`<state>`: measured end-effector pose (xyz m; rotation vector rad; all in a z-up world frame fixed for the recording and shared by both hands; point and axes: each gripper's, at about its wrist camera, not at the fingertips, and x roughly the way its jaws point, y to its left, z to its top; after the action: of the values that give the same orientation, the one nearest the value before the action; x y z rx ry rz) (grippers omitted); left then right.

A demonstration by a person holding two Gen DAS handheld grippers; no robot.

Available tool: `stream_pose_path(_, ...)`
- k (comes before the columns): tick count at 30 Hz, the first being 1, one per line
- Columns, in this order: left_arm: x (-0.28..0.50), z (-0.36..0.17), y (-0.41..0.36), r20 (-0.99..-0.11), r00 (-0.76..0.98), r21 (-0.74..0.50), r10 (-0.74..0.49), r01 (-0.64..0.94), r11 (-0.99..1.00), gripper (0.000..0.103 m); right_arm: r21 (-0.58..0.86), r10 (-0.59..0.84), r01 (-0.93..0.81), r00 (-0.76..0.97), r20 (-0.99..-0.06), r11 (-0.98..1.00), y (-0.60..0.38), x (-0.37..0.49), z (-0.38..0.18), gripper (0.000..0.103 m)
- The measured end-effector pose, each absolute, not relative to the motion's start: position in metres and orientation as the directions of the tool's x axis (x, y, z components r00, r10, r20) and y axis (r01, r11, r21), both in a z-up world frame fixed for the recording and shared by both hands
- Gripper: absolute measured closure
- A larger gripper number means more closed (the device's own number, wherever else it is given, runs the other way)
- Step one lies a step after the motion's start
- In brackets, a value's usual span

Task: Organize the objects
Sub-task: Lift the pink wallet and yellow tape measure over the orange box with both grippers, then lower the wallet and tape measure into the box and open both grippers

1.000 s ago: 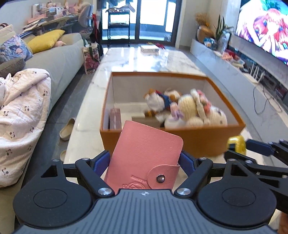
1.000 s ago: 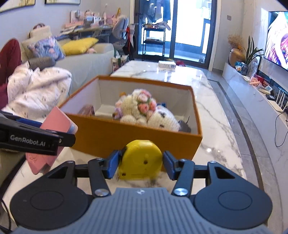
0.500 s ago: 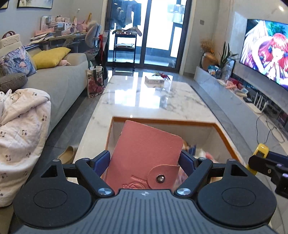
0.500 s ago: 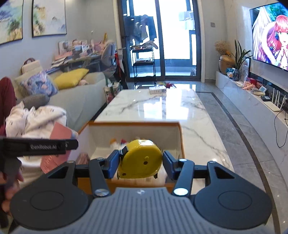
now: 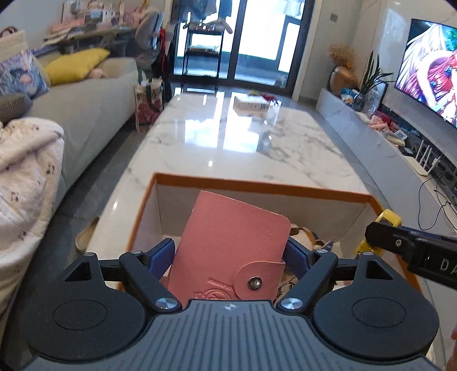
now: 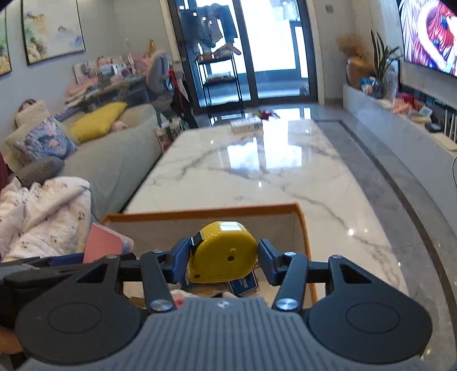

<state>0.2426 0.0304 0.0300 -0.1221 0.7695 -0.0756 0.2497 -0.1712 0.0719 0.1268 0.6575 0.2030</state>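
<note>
Marble, white with grey veining and polished enough to mirror the daylight, forms the long table [image 5: 257, 148] that runs down the middle of a living room toward dark-framed glass doors [image 6: 257, 51]. Grey floor tiles [image 6: 400, 177] border the table on the right, below a low white ledge carrying a potted plant [image 5: 371, 77] and a wall-mounted television [image 5: 431, 65]. A grey sofa [image 5: 94, 100] lines the left side, with a yellow cushion [image 6: 98, 121], a floral cushion [image 6: 45, 141] and a crumpled white blanket [image 5: 25, 177]; framed landscape paintings [image 6: 52, 27] hang above it. A small flat white box [image 6: 246, 125] lies at the far end of the table.

At the near end of the table stands an open orange box [image 5: 257, 185] with a pale interior; soft toys and a small blue packet lie on its floor, largely hidden. The left claw [image 5: 228, 251] is closed on a pink snap-button card holder [image 5: 231, 245], held upright and slightly tilted over the left part of the box, both blue pads pressed to its edges. The right claw [image 6: 224, 256] is at its narrowest setting, gripping a yellow tape measure [image 6: 224, 251] over the right part of the box, near the right wall. In the left wrist view the tape measure appears beside the card holder, the two apart and both above the box interior.
</note>
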Motion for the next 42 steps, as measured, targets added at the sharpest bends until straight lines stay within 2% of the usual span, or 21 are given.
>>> stream_pose_path(9, 0.263, 0.018, 0.032, -0.732, 0.673, -0.154, -0.104, -0.014, 0.988, 0.007, 0.170, 0.216, -0.137, 0.726, -0.653, 0.976, -0.164, 0.281, 0.042, 0.049)
stream_pose_path(17, 0.277, 0.012, 0.028, -0.780, 0.625, -0.084, -0.037, -0.046, 0.995, 0.007, 0.158, 0.207, -0.134, 0.670, -0.713, 0.978, -0.154, 0.288, 0.021, 0.049)
stream_pose_path(42, 0.281, 0.010, 0.017, -0.801, 0.598, -0.036, -0.017, -0.020, 0.999, 0.007, 0.155, 0.184, -0.102, 0.642, -0.744, 0.983, -0.154, 0.293, 0.019, 0.049)
